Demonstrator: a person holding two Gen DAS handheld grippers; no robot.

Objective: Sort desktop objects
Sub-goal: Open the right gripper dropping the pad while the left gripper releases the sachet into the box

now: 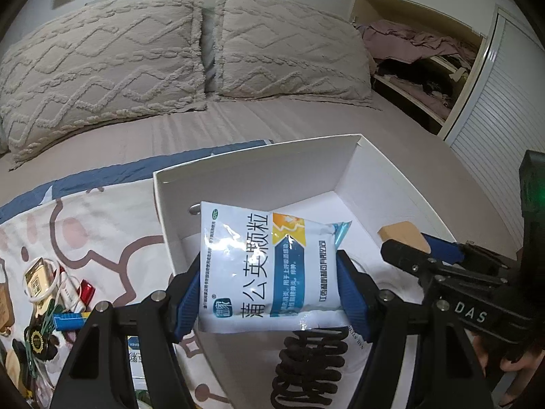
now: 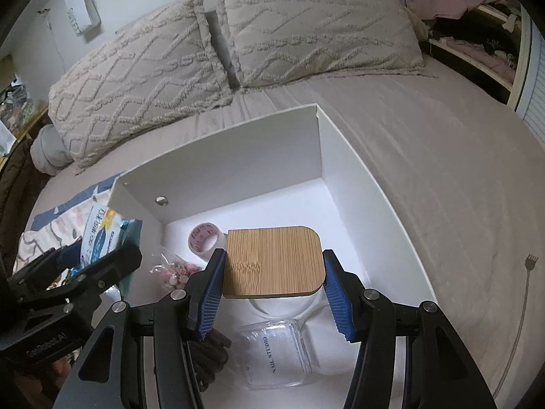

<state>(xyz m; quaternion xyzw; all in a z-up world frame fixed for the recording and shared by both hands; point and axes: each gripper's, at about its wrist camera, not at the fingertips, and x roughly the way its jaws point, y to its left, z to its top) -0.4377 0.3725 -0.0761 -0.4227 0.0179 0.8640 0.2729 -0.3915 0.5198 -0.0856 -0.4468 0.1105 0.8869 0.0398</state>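
Bamboo caught the light as the right gripper (image 2: 272,284) clamped a rounded bamboo board (image 2: 274,260) between its blue pads above the open white box (image 2: 344,156) on the bed. Just to its left, the left gripper (image 1: 269,293) pinched a blue-and-white medicine sachet (image 1: 267,266) over the box's near wall. A tape roll (image 2: 204,238) and clear "NAIL STUDIO" case (image 2: 276,354) lay inside.

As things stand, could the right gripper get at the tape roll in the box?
Probably not yet. The right gripper is shut on a bamboo board, so its jaws are occupied. Otherwise the white box is open-topped and the tape roll lies just ahead, uncovered.
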